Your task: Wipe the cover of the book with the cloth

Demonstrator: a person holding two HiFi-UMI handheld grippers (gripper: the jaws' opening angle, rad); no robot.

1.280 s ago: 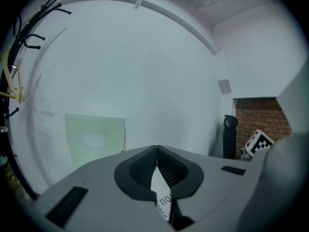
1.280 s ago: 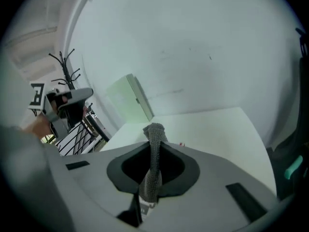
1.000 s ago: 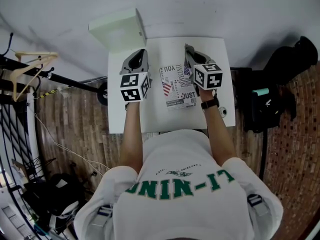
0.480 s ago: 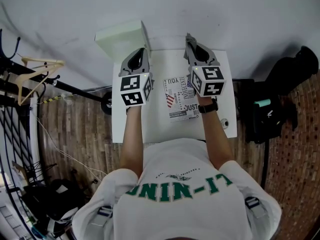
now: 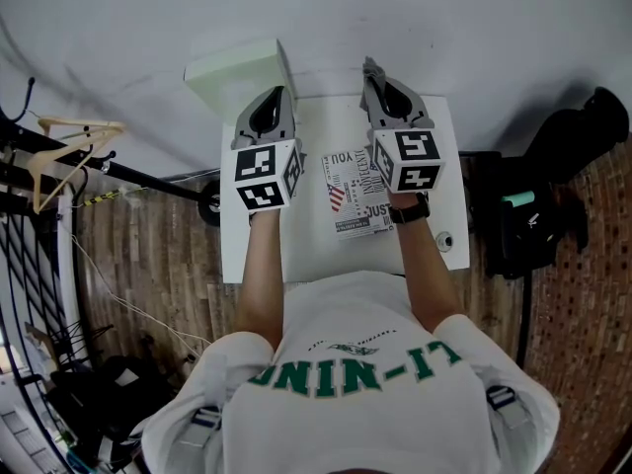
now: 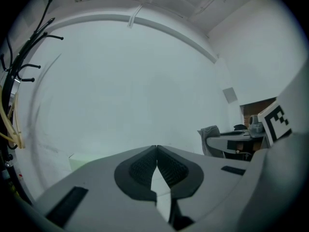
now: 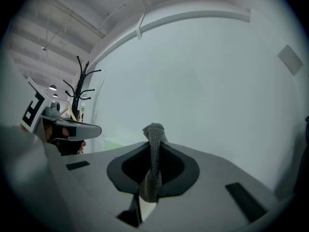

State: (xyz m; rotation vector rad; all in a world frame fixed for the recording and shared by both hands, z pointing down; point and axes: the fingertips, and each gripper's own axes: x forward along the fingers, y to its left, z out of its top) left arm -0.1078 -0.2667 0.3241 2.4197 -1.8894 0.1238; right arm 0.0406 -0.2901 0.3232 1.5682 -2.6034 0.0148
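The book (image 5: 356, 194), its cover full of printed words with a small flag, lies flat on the small white table (image 5: 326, 126) between my two hands. My right gripper (image 5: 367, 65) is held above the book's right side, pointing at the white wall. In the right gripper view it (image 7: 153, 146) is shut on a strip of grey knitted cloth (image 7: 153, 164) that stands up between its jaws. My left gripper (image 5: 277, 91) hovers left of the book; in the left gripper view its pads (image 6: 157, 151) meet with nothing between them.
A pale green box (image 5: 237, 72) sits at the table's far left corner, just beyond the left gripper. A small round object (image 5: 441, 242) lies near the table's right edge. A rack with a wooden hanger (image 5: 59, 136) stands to the left, black bags (image 5: 553, 166) to the right.
Both grippers have risen a little and tipped toward the wall. The right one still holds the cloth. The book has not moved on the table.
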